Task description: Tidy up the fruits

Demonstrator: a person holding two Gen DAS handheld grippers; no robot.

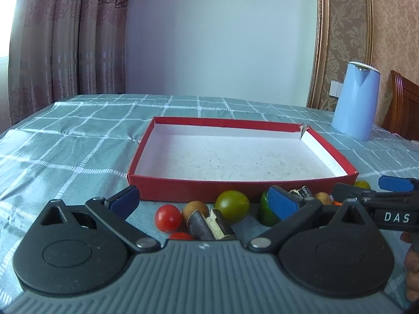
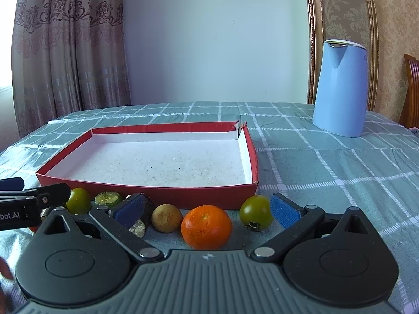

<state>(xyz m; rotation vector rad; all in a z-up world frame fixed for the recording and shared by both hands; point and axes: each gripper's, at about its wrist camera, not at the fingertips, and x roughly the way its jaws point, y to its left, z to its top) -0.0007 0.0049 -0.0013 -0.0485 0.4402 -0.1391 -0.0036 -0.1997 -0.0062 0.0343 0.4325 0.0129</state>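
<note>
Right gripper (image 2: 207, 210) spread wide, orange (image 2: 206, 227) between its fingers.

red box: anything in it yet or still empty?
Empty. The red box shows only its bare white floor in both wrist views; the orange and the other fruits lie on the tablecloth in front of its near wall.

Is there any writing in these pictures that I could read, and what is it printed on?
"DAS": white letters on the black body of the right tongs, seen from the left camera.
"bot.AI": white letters on the left tongs, seen from the right camera; the start is cut off at the edge.
Kettle: a faint mark near its top right, too blurred to read.
</note>
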